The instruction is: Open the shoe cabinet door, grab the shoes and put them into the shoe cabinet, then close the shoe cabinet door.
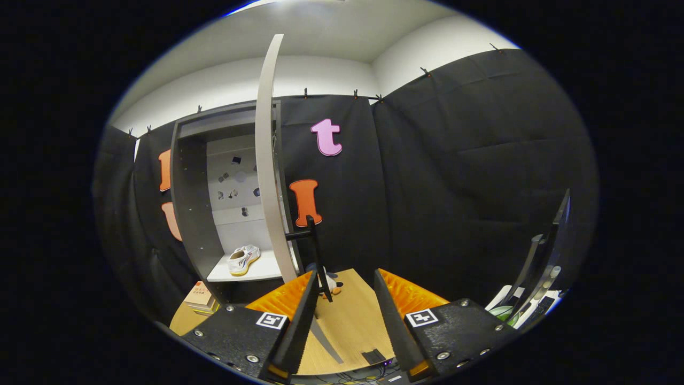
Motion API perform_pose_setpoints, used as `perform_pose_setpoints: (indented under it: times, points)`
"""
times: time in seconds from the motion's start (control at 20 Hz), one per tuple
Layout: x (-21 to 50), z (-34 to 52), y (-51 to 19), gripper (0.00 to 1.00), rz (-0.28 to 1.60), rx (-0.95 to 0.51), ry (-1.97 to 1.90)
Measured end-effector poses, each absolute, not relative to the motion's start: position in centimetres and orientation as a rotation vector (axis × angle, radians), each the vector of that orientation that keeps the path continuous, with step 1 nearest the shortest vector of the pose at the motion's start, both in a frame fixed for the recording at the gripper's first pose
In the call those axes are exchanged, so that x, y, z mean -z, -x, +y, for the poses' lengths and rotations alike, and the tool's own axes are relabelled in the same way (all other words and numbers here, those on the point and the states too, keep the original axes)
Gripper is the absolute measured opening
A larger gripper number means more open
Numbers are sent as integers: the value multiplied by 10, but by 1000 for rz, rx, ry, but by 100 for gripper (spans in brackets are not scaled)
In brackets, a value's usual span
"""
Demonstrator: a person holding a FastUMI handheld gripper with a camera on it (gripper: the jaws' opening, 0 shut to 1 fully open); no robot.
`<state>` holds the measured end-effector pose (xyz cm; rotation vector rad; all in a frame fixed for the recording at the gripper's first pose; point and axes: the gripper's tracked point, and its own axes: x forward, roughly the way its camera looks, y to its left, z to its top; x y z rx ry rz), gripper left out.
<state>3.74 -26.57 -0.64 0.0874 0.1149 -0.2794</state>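
Gripper (342,299): fingers apart, nothing between them but the bare wooden table (355,321) they point across. Nothing is clamped.

Just ahead of the left finger, and close to it: the cabinet door (269,160), swung open and seen edge-on, so it reads as a thin pale strip rising from near the finger to well above it. Its dark bar handle (315,251) sticks out on the side facing the fingers, just past the left fingertip. My read is that the gripper sits here, beside the handle, because the handle is what the closing push or pull must go through.

Behind the handle, low on the table: a small thing, pale with an orange patch (332,286), partly hidden. Cannot tell what it is.

Beyond the door, left of the fingers' line: the shoe cabinet (187,203), a dark upright box with a pale back wall. One pale shoe with a yellowish sole (243,260) lies on its lower shelf (251,274), toe toward the back, well inside the front edge, so it looks clear of the door's swing. Whether a second shoe is in there I cannot tell.

Below the cabinet, off the left finger: a small stack of books (199,297).

Judgement: the shoe is stowed, the door is open; closing it is the step left.

Risk: the open fingers could slip past the thin handle instead of catching it.
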Motion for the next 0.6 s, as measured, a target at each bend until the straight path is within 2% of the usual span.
perform_pose_setpoints:
  times: [0.15, 0.6]
  points:
    - [12, -261, -60, 67, 128, 251, -91]
    - [8, -238, -66, 67, 99, 193, -50]
